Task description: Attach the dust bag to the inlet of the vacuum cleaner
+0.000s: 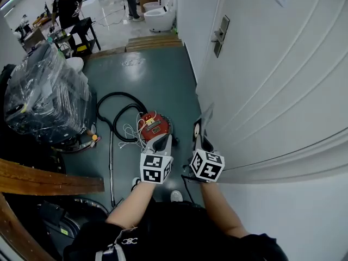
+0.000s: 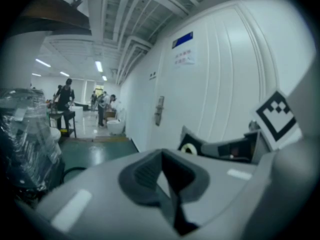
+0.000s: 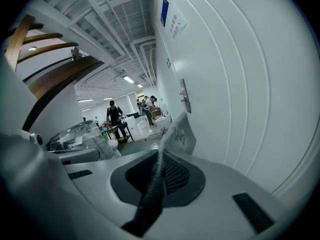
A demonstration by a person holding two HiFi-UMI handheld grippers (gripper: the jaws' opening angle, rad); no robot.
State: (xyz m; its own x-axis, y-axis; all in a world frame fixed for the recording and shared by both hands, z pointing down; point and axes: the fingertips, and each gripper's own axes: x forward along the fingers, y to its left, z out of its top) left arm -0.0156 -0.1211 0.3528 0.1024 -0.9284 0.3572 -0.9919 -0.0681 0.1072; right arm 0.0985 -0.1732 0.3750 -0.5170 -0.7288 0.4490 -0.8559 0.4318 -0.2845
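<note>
The red vacuum cleaner point(image 1: 154, 125) stands on the green floor with white cord piled on it. Its black hose point(image 1: 116, 115) loops away to the left. My right gripper point(image 1: 202, 144) is shut on the grey dust bag point(image 1: 199, 128), whose dark collar faces left. In the right gripper view the bag point(image 3: 178, 130) runs edge-on between the jaws point(image 3: 157, 170). From the left gripper view I see the bag's collar with its pale ring point(image 2: 189, 148). My left gripper point(image 1: 163, 143) hovers just over the vacuum's near end, shut point(image 2: 165, 173) with nothing in it.
A white door point(image 1: 272, 80) with a metal handle point(image 1: 220, 34) runs close along the right. A plastic-wrapped machine point(image 1: 46, 94) stands at the left, with wooden beams point(image 1: 49, 179) nearer me. People, a table and a toilet point(image 1: 160, 18) are far down the hall.
</note>
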